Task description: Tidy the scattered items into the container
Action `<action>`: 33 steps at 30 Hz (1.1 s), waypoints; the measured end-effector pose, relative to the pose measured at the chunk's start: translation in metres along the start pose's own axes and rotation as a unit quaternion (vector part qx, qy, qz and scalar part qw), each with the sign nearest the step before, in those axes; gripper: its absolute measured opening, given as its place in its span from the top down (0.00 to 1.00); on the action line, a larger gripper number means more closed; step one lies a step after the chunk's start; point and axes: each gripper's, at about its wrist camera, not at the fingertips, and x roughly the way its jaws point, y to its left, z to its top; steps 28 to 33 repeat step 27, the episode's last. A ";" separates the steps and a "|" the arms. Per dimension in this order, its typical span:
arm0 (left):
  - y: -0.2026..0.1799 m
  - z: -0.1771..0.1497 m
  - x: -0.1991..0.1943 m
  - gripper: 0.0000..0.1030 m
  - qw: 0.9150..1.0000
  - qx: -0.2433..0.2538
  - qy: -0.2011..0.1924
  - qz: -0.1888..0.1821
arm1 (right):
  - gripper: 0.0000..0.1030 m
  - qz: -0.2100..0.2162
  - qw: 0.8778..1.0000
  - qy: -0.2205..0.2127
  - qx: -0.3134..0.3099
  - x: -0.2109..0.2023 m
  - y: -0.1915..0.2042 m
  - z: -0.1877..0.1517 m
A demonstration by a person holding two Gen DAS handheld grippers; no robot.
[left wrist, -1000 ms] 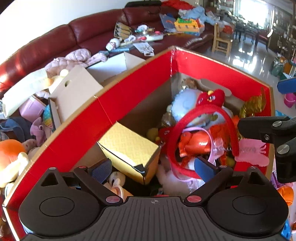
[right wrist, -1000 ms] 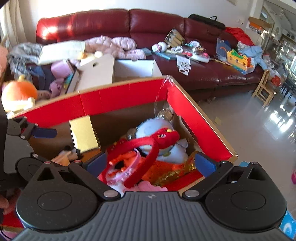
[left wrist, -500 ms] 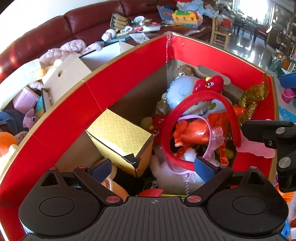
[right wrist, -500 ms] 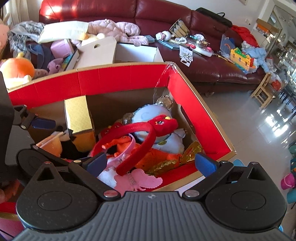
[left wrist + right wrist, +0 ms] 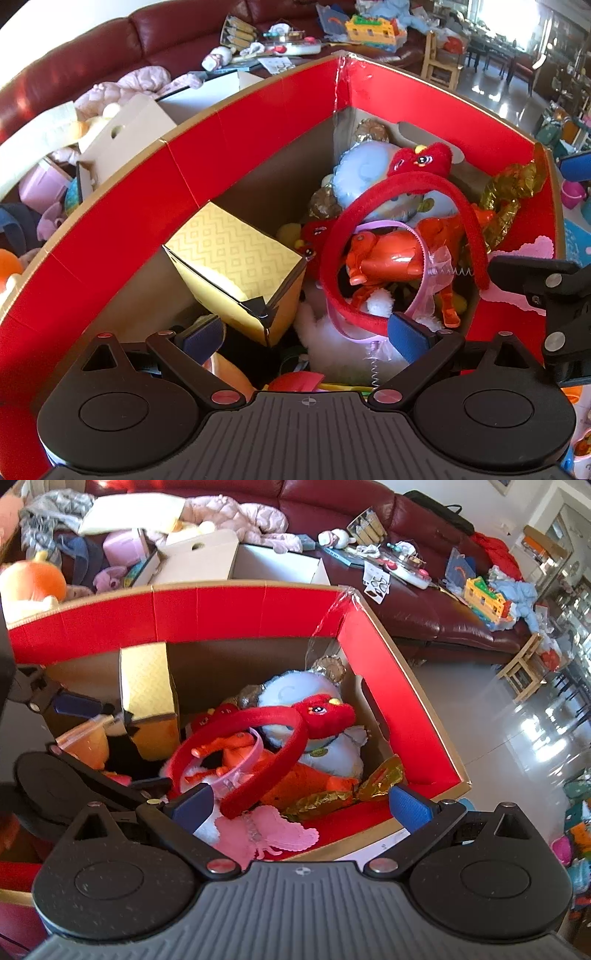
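The left gripper (image 5: 306, 334) hangs jaws apart and empty over the near edge of the box (image 5: 192, 162), whose red flaps stand high at the left and back; the only open gap lies between the yellow carton (image 5: 236, 258) and the red headband (image 5: 399, 188). Over the last second both cameras have sunk closer, so the box fills more of each view. The headband leans on an orange toy (image 5: 384, 258). The right gripper (image 5: 301, 805), also spread and empty, sits above the pink wings (image 5: 266, 834) draped over the near flap.
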 end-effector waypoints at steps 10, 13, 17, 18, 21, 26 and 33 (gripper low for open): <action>0.001 -0.005 0.012 0.03 1.000 -0.006 0.002 -0.010 | 0.02 -0.007 0.999 0.020 -0.033 0.014 0.005 -0.004; 0.004 -0.007 0.017 0.03 1.000 -0.015 0.003 -0.016 | 0.02 -0.009 0.999 0.023 -0.046 0.017 0.008 -0.004; 0.004 -0.009 0.021 0.03 1.000 -0.015 0.008 -0.024 | 0.02 -0.011 0.997 0.029 -0.068 0.021 0.013 -0.004; 0.004 -0.009 0.022 0.03 1.000 -0.014 0.009 -0.025 | 0.02 -0.012 0.997 0.031 -0.073 0.022 0.014 -0.004; 0.002 -0.010 0.024 0.03 0.999 -0.011 0.012 -0.028 | 0.02 -0.015 0.996 0.035 -0.080 0.026 0.015 -0.004; -0.001 -0.012 0.031 0.04 0.999 -0.002 0.028 -0.028 | 0.01 -0.021 0.995 0.042 -0.088 0.032 0.017 -0.006; -0.002 -0.012 0.032 0.04 0.999 0.000 0.030 -0.026 | 0.01 -0.022 0.995 0.042 -0.088 0.032 0.016 -0.006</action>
